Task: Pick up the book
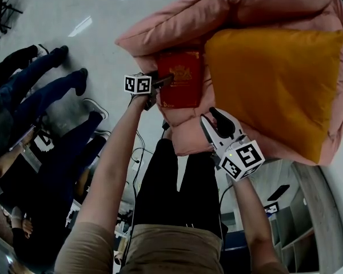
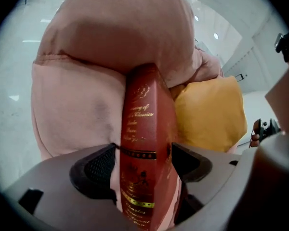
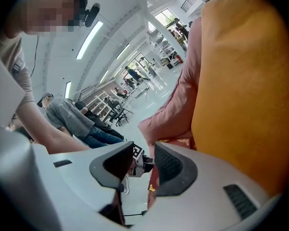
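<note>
A dark red book [image 1: 180,79] with gold print lies on a big pink cushion [image 1: 177,16], next to an orange pillow [image 1: 274,84]. My left gripper [image 1: 160,81] is at the book's left edge. In the left gripper view the book's spine [image 2: 144,129] stands between the jaws of the left gripper [image 2: 142,160]; a thin gap shows beside the left pad [image 2: 98,165], so the jaws are open. My right gripper [image 1: 212,119] hovers at the cushion's near edge, open and empty. In the right gripper view the right gripper [image 3: 138,160] has the book's corner [image 3: 171,141] and the pillow [image 3: 250,81] beyond it.
Several people [image 1: 34,96] sit on the floor at the left, with cables [image 1: 97,107] lying by them. A seated person [image 3: 70,114] shows in the right gripper view. Shelving [image 1: 297,238] stands at the lower right. My own legs [image 1: 177,181] are under the cushion's near edge.
</note>
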`<state>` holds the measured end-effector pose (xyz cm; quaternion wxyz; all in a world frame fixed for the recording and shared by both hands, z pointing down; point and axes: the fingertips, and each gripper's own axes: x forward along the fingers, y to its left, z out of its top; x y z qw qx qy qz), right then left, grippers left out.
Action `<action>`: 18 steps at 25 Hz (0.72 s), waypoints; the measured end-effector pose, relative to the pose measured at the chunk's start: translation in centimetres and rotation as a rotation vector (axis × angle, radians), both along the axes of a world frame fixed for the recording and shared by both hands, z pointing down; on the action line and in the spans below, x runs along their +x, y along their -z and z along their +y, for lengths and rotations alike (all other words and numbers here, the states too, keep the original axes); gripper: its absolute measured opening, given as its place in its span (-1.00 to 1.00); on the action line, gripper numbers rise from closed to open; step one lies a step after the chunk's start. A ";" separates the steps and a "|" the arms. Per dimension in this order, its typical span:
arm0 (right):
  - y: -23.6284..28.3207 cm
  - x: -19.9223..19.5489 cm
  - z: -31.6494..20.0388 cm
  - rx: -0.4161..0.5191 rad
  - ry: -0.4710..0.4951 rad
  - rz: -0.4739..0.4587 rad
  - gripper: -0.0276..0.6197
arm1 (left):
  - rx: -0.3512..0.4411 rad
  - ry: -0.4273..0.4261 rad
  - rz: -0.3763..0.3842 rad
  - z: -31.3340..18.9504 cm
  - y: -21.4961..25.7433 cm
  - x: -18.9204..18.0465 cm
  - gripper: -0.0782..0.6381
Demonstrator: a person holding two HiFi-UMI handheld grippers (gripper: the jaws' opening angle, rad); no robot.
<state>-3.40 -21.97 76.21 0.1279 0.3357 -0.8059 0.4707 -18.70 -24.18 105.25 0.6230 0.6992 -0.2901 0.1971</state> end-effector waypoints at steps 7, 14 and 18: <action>0.0 -0.6 -0.1 0.001 -0.016 -0.009 -0.52 | 0.092 -0.019 -0.246 -0.2 2.8 2.1 0.22; 0.2 -0.2 0.8 -0.004 -0.024 -0.016 -0.52 | 0.096 0.113 -0.354 1.1 5.4 4.0 0.22; 0.2 0.0 0.8 -0.009 -0.027 -0.009 -0.52 | 0.041 0.073 -0.245 1.2 5.2 4.8 -0.01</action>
